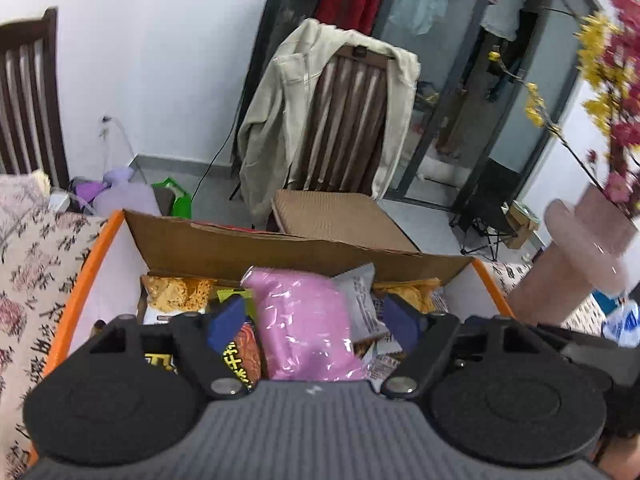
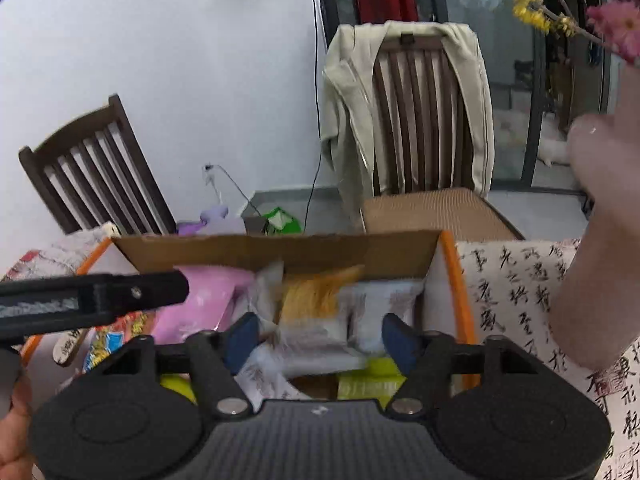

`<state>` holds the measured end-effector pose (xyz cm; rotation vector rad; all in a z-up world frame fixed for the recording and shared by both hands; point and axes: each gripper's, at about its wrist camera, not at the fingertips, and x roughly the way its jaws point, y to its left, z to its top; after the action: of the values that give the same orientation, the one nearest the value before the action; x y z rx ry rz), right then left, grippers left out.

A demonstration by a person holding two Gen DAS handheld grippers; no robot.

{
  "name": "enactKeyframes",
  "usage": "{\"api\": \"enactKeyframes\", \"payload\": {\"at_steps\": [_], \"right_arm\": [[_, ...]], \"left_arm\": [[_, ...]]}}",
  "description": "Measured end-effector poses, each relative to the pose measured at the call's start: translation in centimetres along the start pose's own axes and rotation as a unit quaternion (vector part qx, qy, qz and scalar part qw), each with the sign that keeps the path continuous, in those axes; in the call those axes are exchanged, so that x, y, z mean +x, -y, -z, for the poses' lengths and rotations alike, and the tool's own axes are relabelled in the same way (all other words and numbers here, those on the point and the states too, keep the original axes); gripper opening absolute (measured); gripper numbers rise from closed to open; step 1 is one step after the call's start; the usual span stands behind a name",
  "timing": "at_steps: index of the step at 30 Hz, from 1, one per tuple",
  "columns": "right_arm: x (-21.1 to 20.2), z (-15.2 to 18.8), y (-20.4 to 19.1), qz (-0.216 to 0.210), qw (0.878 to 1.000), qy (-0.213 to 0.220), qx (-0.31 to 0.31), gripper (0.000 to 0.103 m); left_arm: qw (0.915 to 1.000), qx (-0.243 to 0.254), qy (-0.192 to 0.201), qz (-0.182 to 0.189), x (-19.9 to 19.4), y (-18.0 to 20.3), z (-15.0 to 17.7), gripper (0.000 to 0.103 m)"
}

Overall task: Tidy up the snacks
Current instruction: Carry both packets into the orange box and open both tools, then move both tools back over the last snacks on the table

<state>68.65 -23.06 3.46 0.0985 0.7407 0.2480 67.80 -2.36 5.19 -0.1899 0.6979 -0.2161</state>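
Note:
An open cardboard box [image 1: 280, 246] with orange edges holds several snack packets. In the left wrist view my left gripper [image 1: 316, 320] hangs open over it. A pink packet [image 1: 304, 320] lies in the box between the blue pads, with a grey packet [image 1: 360, 300] beside it, and neither is gripped. In the right wrist view my right gripper [image 2: 320, 338] is open above the box [image 2: 280, 252]. Blurred grey-white packets [image 2: 320, 344] and an orange one [image 2: 316, 296] lie loose below its fingers. The pink packet [image 2: 200, 304] shows at left under the left gripper's black body [image 2: 92, 292].
A pink vase [image 1: 580, 248] of red and yellow flowers stands close on the right. The box sits on a calligraphy-print cloth [image 2: 520, 280]. Behind it is a chair with a beige jacket [image 1: 340, 120], and another chair [image 1: 28, 92] stands at left. A hand [image 2: 12, 420] is at the lower left.

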Motion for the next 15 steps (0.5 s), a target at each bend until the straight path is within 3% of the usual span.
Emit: {"api": "enactKeyframes", "payload": {"at_steps": [3, 11, 15], "right_arm": [[-0.6, 0.4, -0.2, 0.003, 1.000, 0.011, -0.006, 0.076], [-5.3, 0.4, 0.1, 0.022, 0.999, 0.036, -0.033, 0.079], [-8.7, 1.2, 0.8, 0.038, 0.997, 0.050, -0.047, 0.085]], "left_arm": [[0.9998, 0.015, -0.003, -0.014, -0.8, 0.5, 0.0, 0.080], [0.9980, 0.045, 0.014, -0.043, -5.8, 0.1, 0.5, 0.082], [0.9956, 0.061, 0.032, -0.063, -9.7, -1.1, 1.5, 0.091]]}}
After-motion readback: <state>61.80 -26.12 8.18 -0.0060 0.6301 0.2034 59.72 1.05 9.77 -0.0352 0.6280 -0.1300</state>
